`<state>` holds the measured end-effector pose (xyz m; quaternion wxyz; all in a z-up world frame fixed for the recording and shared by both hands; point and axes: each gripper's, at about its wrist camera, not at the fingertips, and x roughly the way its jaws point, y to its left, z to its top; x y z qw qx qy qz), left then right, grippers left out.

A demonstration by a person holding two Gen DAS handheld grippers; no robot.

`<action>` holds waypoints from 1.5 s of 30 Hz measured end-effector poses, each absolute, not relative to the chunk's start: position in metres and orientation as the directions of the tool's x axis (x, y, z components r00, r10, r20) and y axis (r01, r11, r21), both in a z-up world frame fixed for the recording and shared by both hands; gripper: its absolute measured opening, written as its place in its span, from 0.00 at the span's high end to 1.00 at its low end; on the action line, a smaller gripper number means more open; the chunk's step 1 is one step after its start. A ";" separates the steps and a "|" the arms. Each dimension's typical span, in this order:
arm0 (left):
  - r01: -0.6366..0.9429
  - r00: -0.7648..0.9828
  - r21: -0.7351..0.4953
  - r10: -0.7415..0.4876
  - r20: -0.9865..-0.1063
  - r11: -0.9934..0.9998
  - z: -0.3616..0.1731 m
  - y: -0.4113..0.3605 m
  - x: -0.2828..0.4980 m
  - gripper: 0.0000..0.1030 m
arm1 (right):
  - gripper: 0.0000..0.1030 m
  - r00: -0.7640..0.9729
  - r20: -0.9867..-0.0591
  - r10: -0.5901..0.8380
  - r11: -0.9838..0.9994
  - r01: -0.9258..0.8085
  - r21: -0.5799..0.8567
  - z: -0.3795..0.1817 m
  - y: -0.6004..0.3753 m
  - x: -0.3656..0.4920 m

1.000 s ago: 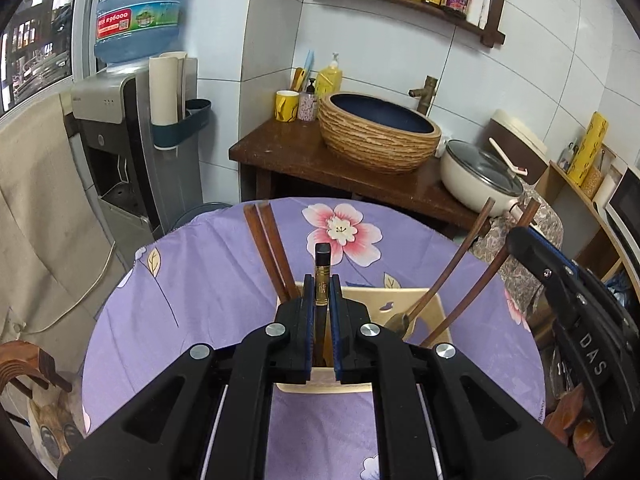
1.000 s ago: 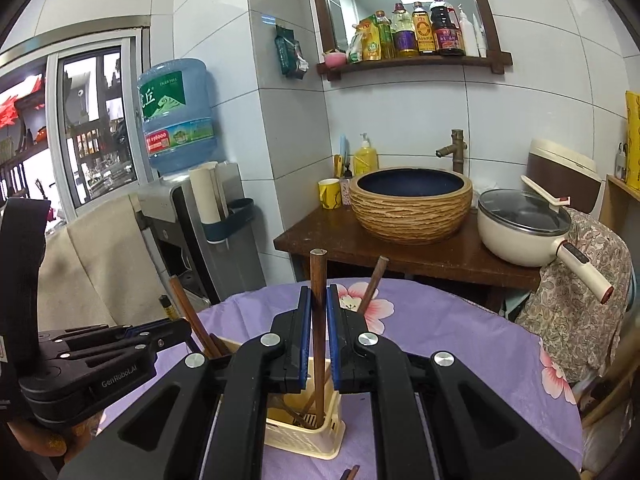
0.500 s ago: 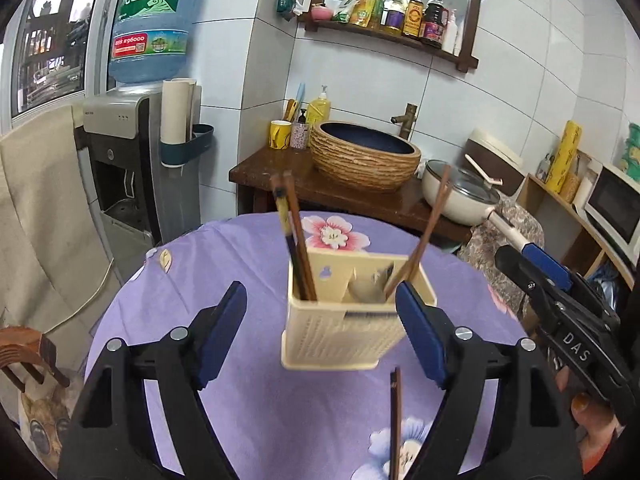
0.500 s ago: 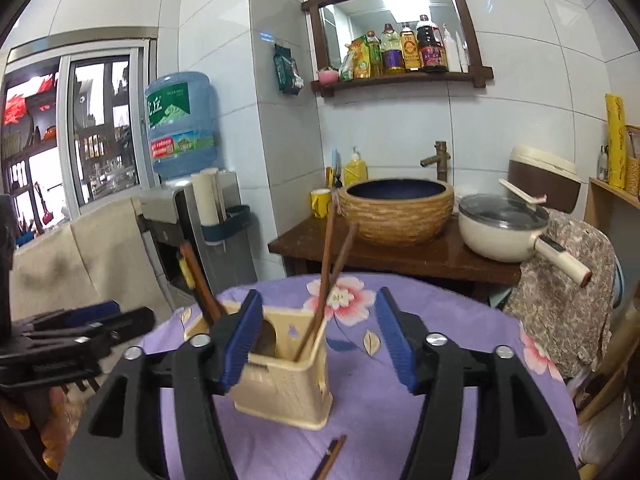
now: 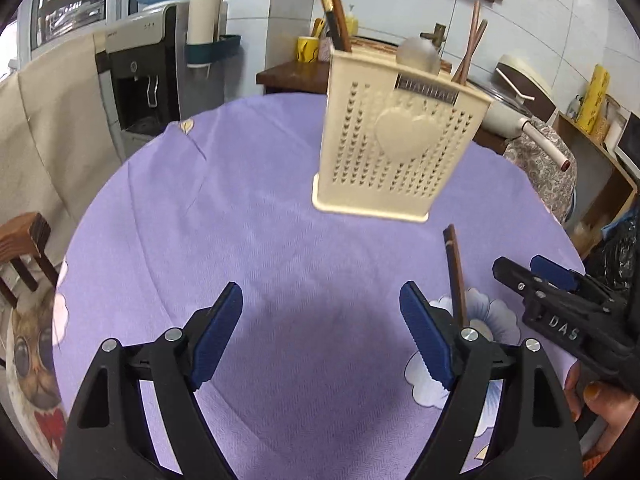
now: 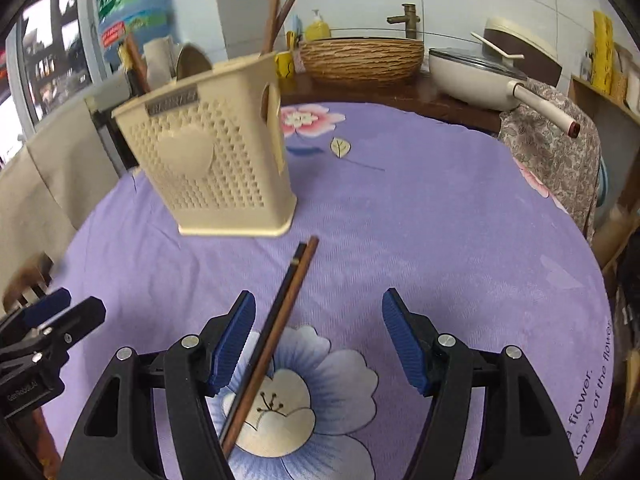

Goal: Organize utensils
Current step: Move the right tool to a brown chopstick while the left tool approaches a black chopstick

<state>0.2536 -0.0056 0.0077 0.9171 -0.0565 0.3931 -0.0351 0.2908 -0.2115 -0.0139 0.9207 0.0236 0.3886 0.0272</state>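
A cream perforated utensil holder [image 5: 400, 140] [image 6: 208, 168] stands on the purple flowered tablecloth [image 5: 240, 220] with brown chopsticks [image 5: 336, 12] and a spoon [image 5: 418, 54] standing in it. Two more chopsticks [image 6: 280, 320] [image 5: 456, 272] lie flat in front of the holder. My right gripper [image 6: 318, 332] is open and low over the table; the loose chopsticks run between its fingers, close to the left pad, unpressed. My left gripper [image 5: 320, 340] has its jaws opening, with only bare cloth between them. Each gripper shows in the other's view [image 5: 516, 266] [image 6: 78, 304].
Behind the round table stand a wooden counter with a woven basin [image 6: 360, 56], a white lidded pan [image 6: 476, 72] and a water dispenser [image 5: 140, 80]. A wooden chair [image 5: 24, 248] stands at the left. A hand [image 5: 600, 400] grips the right tool.
Both grippers were shut on upright chopsticks above the holder. They let go, opened wide and sank back toward the table. Those chopsticks now stand in the holder.
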 end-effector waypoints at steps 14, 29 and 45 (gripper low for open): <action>0.011 0.659 -0.141 -0.113 -0.744 0.990 -0.011 -0.007 0.246 0.22 | 0.39 0.635 -0.773 0.004 1.000 -0.006 0.000 -0.048 -0.210 0.296; 0.018 0.654 -0.146 -0.122 -0.747 0.989 -0.011 -0.011 0.244 0.22 | 0.41 0.616 -0.784 0.075 0.997 -0.023 0.077 -0.049 -0.212 0.304; 0.041 0.643 -0.128 -0.124 -0.756 0.991 -0.012 -0.022 0.242 0.22 | 0.42 0.607 -0.795 0.009 1.000 -0.002 0.010 -0.051 -0.204 0.336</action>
